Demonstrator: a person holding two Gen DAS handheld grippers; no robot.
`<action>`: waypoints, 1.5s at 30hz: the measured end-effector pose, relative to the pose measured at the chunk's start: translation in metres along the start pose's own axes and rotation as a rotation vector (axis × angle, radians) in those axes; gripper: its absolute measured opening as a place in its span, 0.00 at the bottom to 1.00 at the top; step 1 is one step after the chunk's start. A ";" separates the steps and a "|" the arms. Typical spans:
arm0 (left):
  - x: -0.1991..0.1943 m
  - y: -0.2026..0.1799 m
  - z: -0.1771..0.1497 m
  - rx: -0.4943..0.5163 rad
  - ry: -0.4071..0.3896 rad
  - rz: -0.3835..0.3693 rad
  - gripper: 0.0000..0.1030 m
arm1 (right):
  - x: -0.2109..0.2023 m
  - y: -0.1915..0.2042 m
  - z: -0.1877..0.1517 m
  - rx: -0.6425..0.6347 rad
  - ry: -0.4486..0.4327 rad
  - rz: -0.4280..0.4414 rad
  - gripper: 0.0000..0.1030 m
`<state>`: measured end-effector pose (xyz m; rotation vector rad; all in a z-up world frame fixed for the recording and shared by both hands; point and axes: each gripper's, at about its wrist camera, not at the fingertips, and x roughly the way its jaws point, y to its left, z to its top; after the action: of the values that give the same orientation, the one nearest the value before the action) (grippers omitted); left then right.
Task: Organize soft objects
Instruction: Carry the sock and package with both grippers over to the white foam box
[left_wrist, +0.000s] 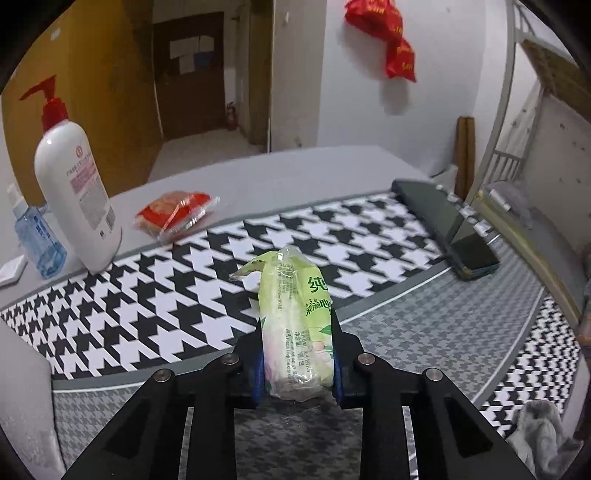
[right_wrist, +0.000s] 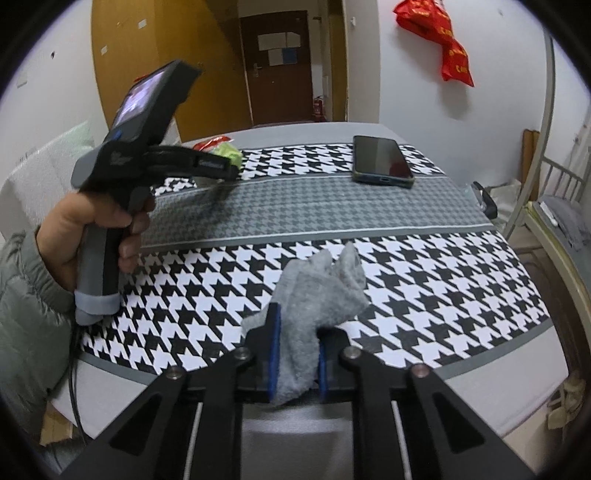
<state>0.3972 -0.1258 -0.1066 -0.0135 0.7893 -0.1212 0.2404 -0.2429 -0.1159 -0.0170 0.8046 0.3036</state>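
Clenched in the left gripper (left_wrist: 298, 354) jaws was a tissue pack (left_wrist: 295, 325), lifted for sorting; the right gripper (right_wrist: 295, 354) jaws were clamped on a grey cloth (right_wrist: 314, 295) near the table (right_wrist: 498, 350) front edge.

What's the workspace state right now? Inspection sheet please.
Surface: table under houndstooth cloth.
Job's things: green tissue pack and grey cloth, each clamped.
Clutter: pump bottle, blue bottle, red snack packet, phone.
Grippers: left gripper shut on the tissue pack; right gripper shut on the grey cloth.
Cables: dark cord at the table's edge.
Surroundings: door, red bag on the wall.
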 end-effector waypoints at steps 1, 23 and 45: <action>-0.006 0.004 0.001 -0.004 -0.017 -0.009 0.27 | -0.003 -0.003 0.001 0.020 -0.004 0.005 0.19; -0.148 0.002 -0.002 0.052 -0.277 -0.124 0.27 | -0.078 0.013 0.031 0.102 -0.231 0.007 0.19; -0.281 0.018 -0.046 0.131 -0.469 -0.134 0.27 | -0.130 0.067 0.036 0.036 -0.399 0.050 0.19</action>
<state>0.1705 -0.0743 0.0584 0.0290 0.3107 -0.2853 0.1628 -0.2082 0.0084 0.0947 0.4141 0.3267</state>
